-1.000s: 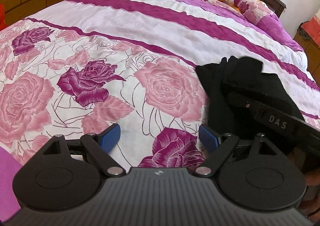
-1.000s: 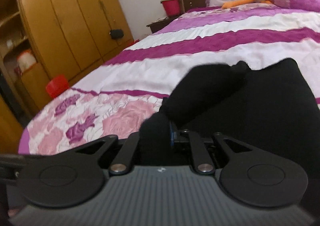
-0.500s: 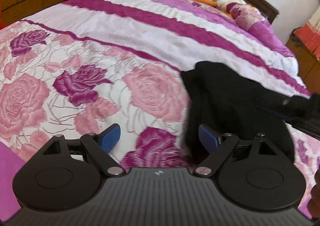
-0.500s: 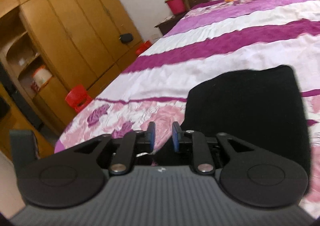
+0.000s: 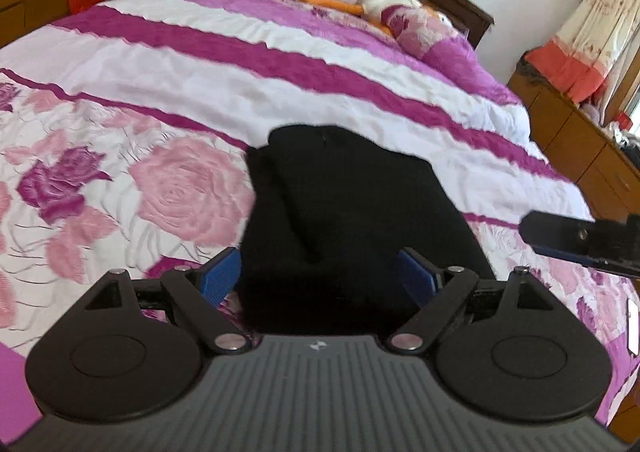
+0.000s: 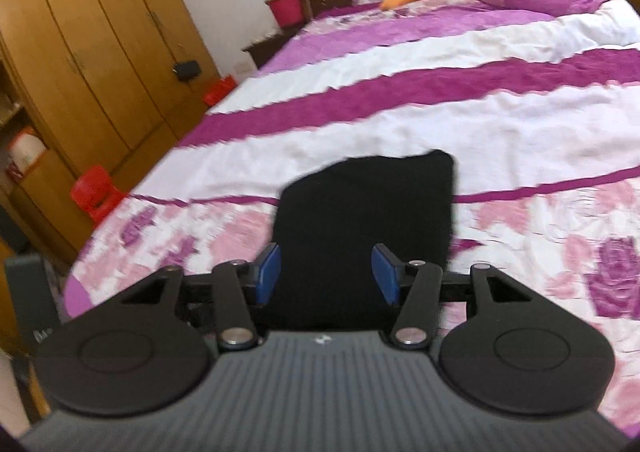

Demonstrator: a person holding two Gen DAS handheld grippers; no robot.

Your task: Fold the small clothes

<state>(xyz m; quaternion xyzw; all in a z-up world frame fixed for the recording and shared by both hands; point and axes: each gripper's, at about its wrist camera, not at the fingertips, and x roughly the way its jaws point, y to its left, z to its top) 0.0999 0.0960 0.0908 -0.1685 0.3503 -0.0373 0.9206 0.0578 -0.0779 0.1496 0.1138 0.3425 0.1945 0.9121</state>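
Observation:
A small black garment [image 5: 352, 211] lies folded on the floral bedspread [image 5: 120, 187]; it also shows in the right wrist view [image 6: 360, 223]. My left gripper [image 5: 320, 276] is open, its blue pads either side of the garment's near edge, holding nothing. My right gripper [image 6: 326, 272] is open over the garment's near edge, empty. One finger of the right gripper [image 5: 580, 240] shows at the right edge of the left wrist view, clear of the garment.
The bed's purple and white stripes [image 5: 280, 63] stretch beyond the garment. Pillows and a stuffed toy [image 5: 384, 3] lie at the headboard. A wooden wardrobe [image 6: 80, 51] and a red stool [image 6: 96, 191] stand left of the bed; a dresser [image 5: 580, 147] stands right.
My right gripper let go of the black garment, opened and drew back. The garment now lies flat and folded. My left gripper moved right so the garment sits between its open fingers.

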